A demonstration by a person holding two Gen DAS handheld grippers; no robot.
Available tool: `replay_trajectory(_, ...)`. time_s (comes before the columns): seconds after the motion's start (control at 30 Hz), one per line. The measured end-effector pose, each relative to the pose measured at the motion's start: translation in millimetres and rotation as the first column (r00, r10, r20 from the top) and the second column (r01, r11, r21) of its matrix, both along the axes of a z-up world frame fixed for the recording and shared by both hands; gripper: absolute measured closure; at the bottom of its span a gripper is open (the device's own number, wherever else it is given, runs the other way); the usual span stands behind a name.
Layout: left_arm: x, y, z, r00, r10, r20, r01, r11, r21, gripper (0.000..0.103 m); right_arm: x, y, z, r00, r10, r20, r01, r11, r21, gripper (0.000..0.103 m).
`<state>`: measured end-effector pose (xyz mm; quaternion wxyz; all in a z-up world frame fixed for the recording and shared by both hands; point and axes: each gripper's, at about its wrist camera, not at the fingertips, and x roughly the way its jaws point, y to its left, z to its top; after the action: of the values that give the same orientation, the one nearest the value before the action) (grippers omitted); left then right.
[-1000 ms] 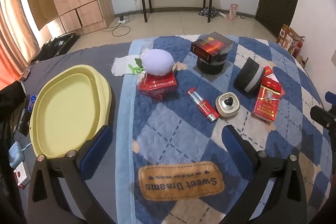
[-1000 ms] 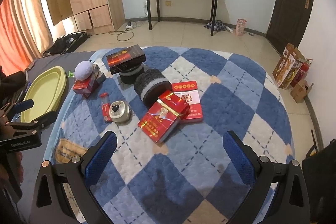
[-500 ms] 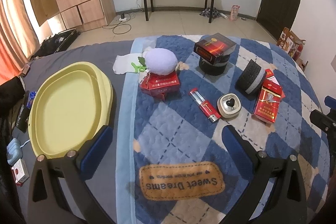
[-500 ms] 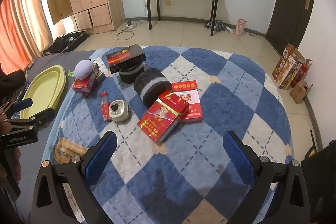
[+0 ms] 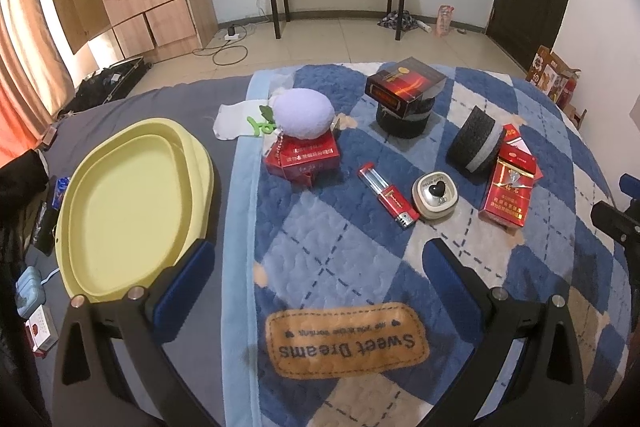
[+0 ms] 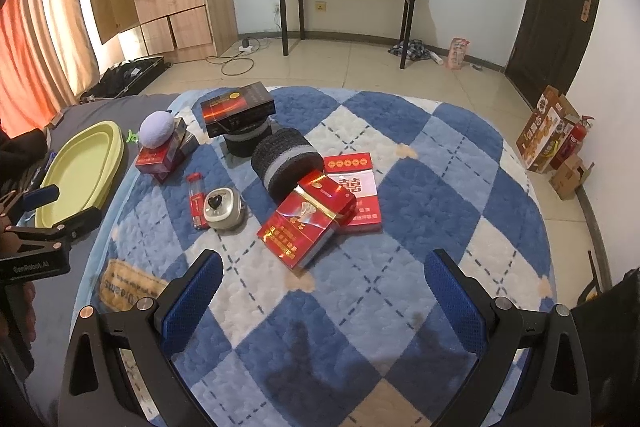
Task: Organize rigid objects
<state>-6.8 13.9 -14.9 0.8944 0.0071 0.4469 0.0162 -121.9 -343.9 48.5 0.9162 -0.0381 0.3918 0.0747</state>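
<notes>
Hovering wide-fingered, left gripper (image 5: 318, 269), right gripper (image 6: 324, 277), yellow tray (image 5: 120, 203) beside boxes (image 6: 298, 229).

Both wrist views overlook the same blanket (image 5: 360, 247) from above.

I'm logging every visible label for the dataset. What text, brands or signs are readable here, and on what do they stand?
"Sweet Dreams": orange patch sewn on the quilt, upside down from the left wrist view.
"GenRobot.AI": body of the left gripper, seen from the right wrist view.
"囍": flat red box.
Too small or blurred to read: print on the red cartons, dark box, lighter.
</notes>
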Motion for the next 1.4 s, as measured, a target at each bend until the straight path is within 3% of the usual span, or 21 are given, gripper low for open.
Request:
replay_trajectory(0.97, 0, 6, -3, 1.0, 0.01, -0.009, -0.009, 1.0, 0.026, 0.0, -2, -2, -1, 1.0, 0.003, -0.005, -0.003, 1.0, -0.012, 0.0)
replay_trajectory(1.4, 5, 20, 1, 0.999, 0.04, 0.009, -0.04, 0.999, -0.025, 0.0, 4, -9, -12, 0.999, -0.02, -0.04, 0.02, 1.0, 0.016, 0.0)
